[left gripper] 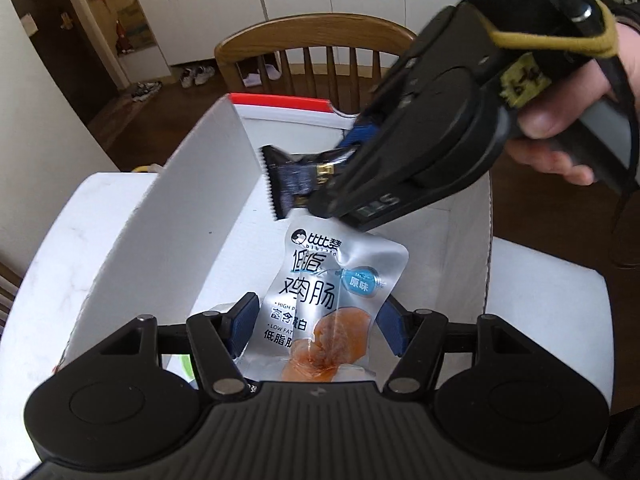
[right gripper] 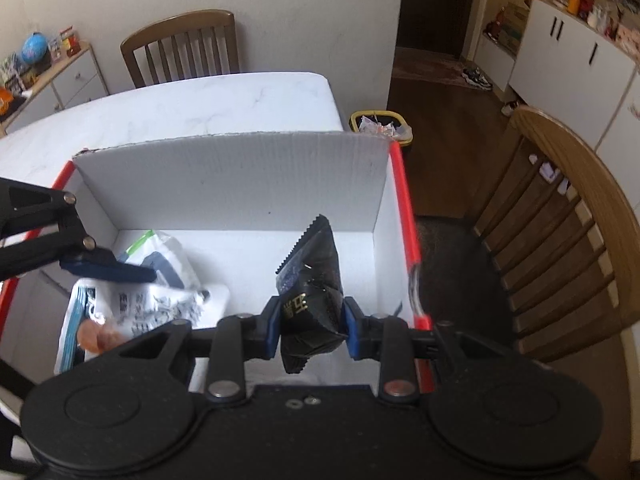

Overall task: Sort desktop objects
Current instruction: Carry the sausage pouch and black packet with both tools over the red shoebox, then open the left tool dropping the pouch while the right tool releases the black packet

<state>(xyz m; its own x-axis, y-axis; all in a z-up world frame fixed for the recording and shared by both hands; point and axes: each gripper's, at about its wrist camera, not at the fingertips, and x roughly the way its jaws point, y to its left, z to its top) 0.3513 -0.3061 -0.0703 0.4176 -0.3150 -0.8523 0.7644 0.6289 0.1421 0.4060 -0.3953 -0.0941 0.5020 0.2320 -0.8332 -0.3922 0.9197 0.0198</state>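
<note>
Packets are your cargo: a silver sausage pouch (left gripper: 320, 304) sits pinched between the blue pads of your left gripper (left gripper: 316, 328), and a black sachet (right gripper: 312, 292) with a saw-tooth edge is clamped crosswise in your right gripper (right gripper: 308, 328). Both hang over the open white box (right gripper: 224, 176) with the red rim, tools pitched steeply down. Left jaws stand partly apart but bear on the pouch's sides; right jaws are nearly shut, creasing the sachet. Judged from the look: both are light, thin, slick foil-and-plastic, soft enough to buckle, so hold the flat body rather than the sealed edge, and expect either to slide if the squeeze eases. In the left wrist view your right gripper (left gripper: 332, 184) crosses at 1 o'clock with the sachet's toothed end just beside the pouch's top; the two tools are near each other, so mind a clash. On the box floor at 9 o'clock in the right wrist view lie other white packets (right gripper: 168, 264); whether they touch the pouch you cannot tell. The box stands on a white marble-look table (right gripper: 200, 100). Wooden chairs (right gripper: 560, 216) stand around it, a yellow-rimmed bin (right gripper: 380, 124) sits on the floor at 1 o'clock; none blocks the drop.
</note>
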